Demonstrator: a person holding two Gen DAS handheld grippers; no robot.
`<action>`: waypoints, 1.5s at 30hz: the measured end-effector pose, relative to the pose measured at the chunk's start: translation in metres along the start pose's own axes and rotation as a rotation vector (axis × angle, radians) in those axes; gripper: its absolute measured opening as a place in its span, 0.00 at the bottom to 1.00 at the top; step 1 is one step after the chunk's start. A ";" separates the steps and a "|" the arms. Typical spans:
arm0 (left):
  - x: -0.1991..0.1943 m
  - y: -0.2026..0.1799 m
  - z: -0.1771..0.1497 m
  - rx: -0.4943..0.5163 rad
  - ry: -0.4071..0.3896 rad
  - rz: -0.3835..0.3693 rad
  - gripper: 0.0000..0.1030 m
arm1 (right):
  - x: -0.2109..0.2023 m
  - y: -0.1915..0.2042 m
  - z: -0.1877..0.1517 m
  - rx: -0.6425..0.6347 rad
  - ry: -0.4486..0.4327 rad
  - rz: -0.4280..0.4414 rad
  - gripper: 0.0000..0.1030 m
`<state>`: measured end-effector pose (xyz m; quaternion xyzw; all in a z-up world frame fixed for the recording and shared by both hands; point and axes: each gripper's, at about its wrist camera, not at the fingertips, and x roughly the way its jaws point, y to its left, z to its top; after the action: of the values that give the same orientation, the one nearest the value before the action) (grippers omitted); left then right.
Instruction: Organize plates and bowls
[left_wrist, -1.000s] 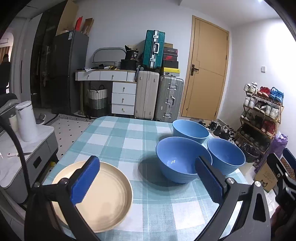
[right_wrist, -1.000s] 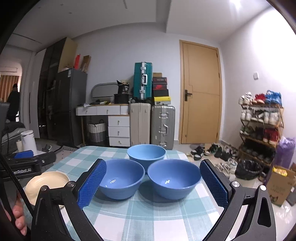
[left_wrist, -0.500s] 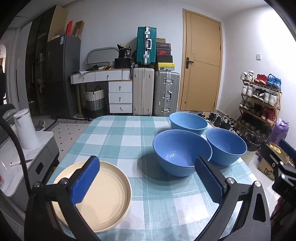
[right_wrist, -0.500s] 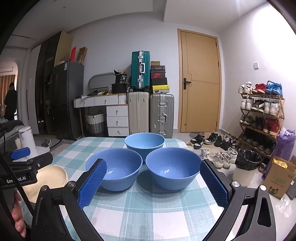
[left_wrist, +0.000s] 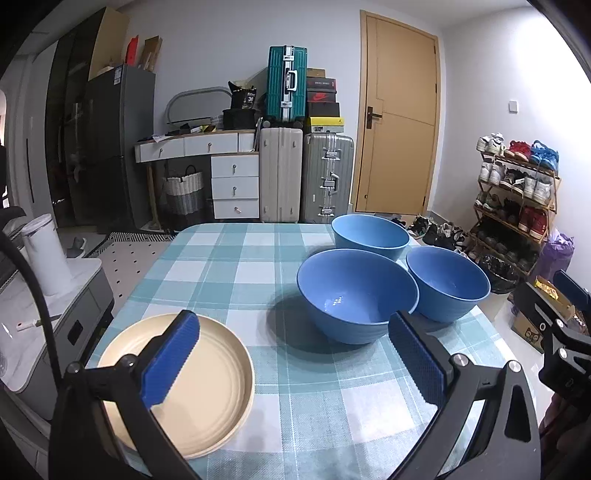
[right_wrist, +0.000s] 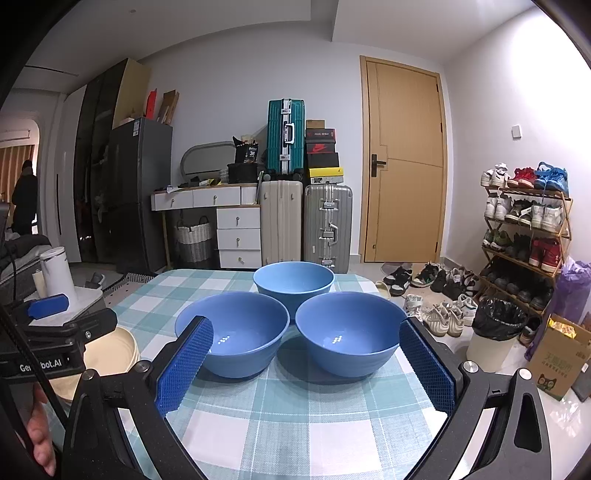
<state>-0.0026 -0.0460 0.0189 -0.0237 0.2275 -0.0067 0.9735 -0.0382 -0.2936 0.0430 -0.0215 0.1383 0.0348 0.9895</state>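
**While both claws hang wide open, the views have crept closer to the dishes**

Seen from the left wrist, the left gripper (left_wrist: 291, 362) has its blue pads spread wide with nothing between them. Its left pad hangs over the cream plate (left_wrist: 207, 387), which lies flat on the checked tablecloth (left_wrist: 229, 273) at about 8 o'clock. The near-left bowl (left_wrist: 354, 295) stands at 1 o'clock from the claw, the near-right bowl (left_wrist: 447, 282) just beside it at 2 o'clock, and the far bowl (left_wrist: 369, 232) behind the two at 12 o'clock; whether their rims touch I cannot tell. Against the frame a second ago, the room appears more level, and the table and bowls sit a little lower and nearer. The right gripper's body shows at the 3 o'clock edge.

From the right wrist, the right gripper (right_wrist: 304, 365) is likewise fully spread and holds nothing. The near-left bowl (right_wrist: 236, 336) and near-right bowl (right_wrist: 351, 332) fill the gap between its pads, with the far bowl (right_wrist: 293, 280) at 12 o'clock. A second ago the bowls sat slightly higher in the picture and looked smaller. At 9 o'clock the left gripper's body partly covers the plate (right_wrist: 110, 350), and a hand (right_wrist: 40, 435) shows at 8 o'clock.
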 end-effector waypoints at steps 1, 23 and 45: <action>-0.001 -0.001 0.001 0.005 -0.004 0.000 1.00 | 0.000 -0.001 0.000 0.004 0.000 0.004 0.99; -0.003 -0.005 0.000 0.004 0.018 -0.037 1.00 | 0.101 -0.105 0.051 0.166 0.270 -0.017 0.99; 0.011 0.007 -0.003 -0.081 0.122 -0.086 1.00 | 0.237 -0.180 -0.016 0.653 0.738 -0.007 0.59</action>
<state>0.0060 -0.0398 0.0104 -0.0722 0.2853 -0.0408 0.9548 0.1984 -0.4591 -0.0321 0.2784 0.4831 -0.0235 0.8298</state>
